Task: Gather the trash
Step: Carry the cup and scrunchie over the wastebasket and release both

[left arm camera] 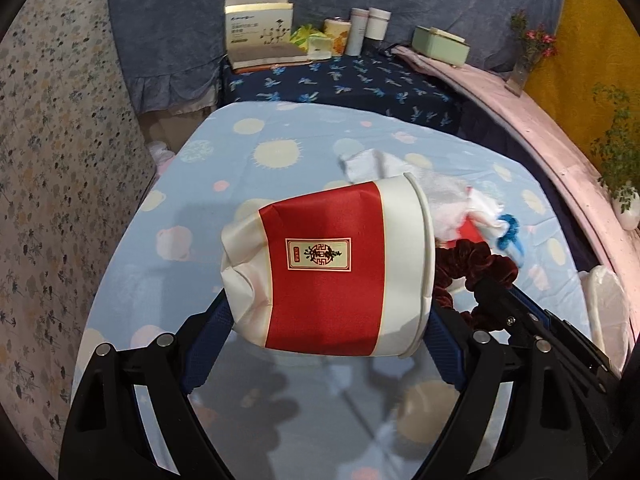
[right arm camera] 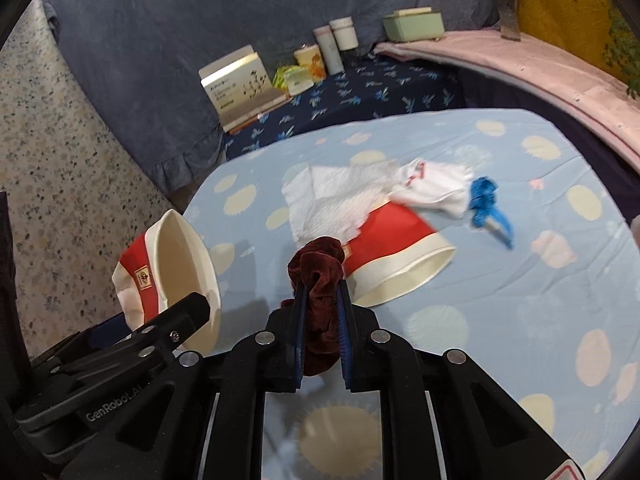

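Observation:
My left gripper [left arm camera: 328,316] is shut on a crumpled red and white paper cup [left arm camera: 332,264], held sideways above the table; the cup also shows at the left of the right wrist view [right arm camera: 172,276]. My right gripper [right arm camera: 320,292] is shut on a dark red velvet scrunchie [right arm camera: 318,276], which also shows in the left wrist view [left arm camera: 476,268]. On the light blue tablecloth [right arm camera: 500,292] lie a second red and white cup [right arm camera: 396,252] on its side, a white paper towel [right arm camera: 336,200], a white wrapper [right arm camera: 436,188] and a blue scrap [right arm camera: 486,200].
Behind the table, a dark blue patterned surface [left arm camera: 360,84] holds a book box [left arm camera: 258,30], containers [left arm camera: 368,26] and a green box [left arm camera: 440,46]. A pink ledge [left arm camera: 540,120] with plants curves along the right. A white plate [left arm camera: 608,308] sits at the right table edge.

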